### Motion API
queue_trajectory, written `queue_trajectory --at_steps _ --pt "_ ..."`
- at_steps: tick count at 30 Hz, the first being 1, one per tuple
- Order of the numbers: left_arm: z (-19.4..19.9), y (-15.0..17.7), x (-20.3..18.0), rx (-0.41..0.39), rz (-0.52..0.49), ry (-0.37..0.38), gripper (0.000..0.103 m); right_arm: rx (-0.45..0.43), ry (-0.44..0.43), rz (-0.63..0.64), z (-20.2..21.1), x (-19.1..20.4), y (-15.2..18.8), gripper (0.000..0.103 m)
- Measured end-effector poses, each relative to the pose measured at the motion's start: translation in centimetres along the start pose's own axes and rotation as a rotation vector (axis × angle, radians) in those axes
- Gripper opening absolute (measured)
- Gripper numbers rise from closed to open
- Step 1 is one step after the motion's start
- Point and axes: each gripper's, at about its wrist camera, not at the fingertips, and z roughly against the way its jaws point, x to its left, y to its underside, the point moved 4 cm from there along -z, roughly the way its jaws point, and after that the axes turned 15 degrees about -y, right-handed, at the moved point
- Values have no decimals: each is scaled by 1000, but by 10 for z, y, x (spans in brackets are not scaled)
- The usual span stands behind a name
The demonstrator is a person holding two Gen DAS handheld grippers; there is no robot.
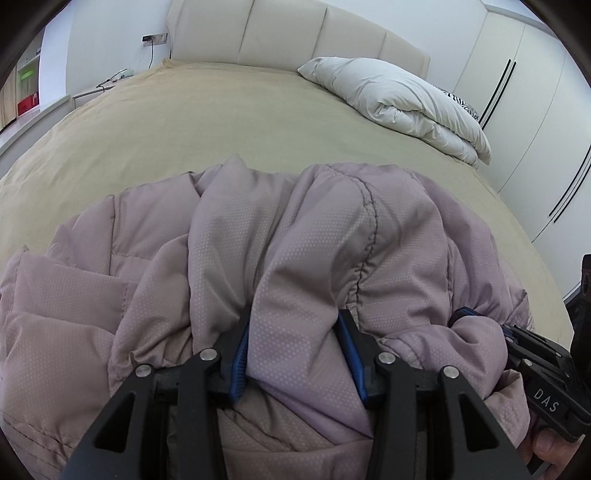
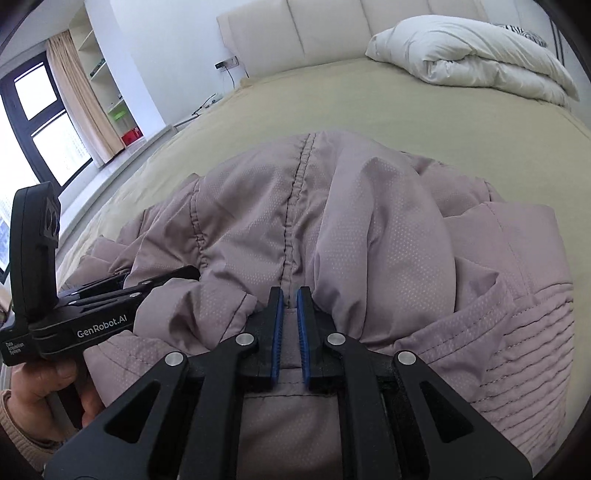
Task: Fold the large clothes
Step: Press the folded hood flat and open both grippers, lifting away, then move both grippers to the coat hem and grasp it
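Observation:
A mauve puffer jacket (image 1: 280, 236) lies bunched on a tan bed (image 1: 221, 122). My left gripper (image 1: 295, 317) has its jaws apart around a thick fold of the jacket; the fabric fills the gap between the blue pads (image 1: 240, 354). My right gripper (image 2: 290, 295) is nearly closed on a thin edge of the jacket (image 2: 332, 206) by a seam. The right gripper shows at the right edge of the left wrist view (image 1: 484, 321), sunk into the cloth. The left gripper shows at the left of the right wrist view (image 2: 173, 275).
A folded white duvet (image 1: 402, 103) lies at the head of the bed by the cream headboard (image 1: 280, 33). White wardrobe doors (image 1: 535, 110) stand to the right. A window (image 2: 37, 122), curtain and shelves are to the left.

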Motion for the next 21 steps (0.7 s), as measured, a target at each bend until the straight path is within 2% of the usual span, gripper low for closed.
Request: queue_trajectory --at_steps 2,4,6,8,9,11,13,16,18,21 --pt "18 0 6 -20 31 31 46 -49 -27 -34 21 1 -1 8" --pt "47 4 16 -50 87 57 49 -163 -60 -32 55 9 2 8" --pt "78 10 22 -93 120 86 58 -246 -90 -8 89 23 1 9" --pt "116 22 27 -150 130 101 70 -289 -127 11 115 44 7 9" --pt "134 31 28 -176 124 102 73 -305 -140 20 130 54 13 10" --pt "169 50 30 -220 101 90 84 -321 -170 26 153 69 26 26" --pt "202 70 35 -251 94 70 89 -333 -221 -2 171 83 44 103" --pt "243 101 45 -262 94 62 90 -368 -321 -58 208 89 74 103" --pt "264 123 54 -249 50 15 90 -353 -305 -73 229 96 90 103" --pt "305 150 84 -278 3 -101 90 -337 -277 -59 258 105 119 103"
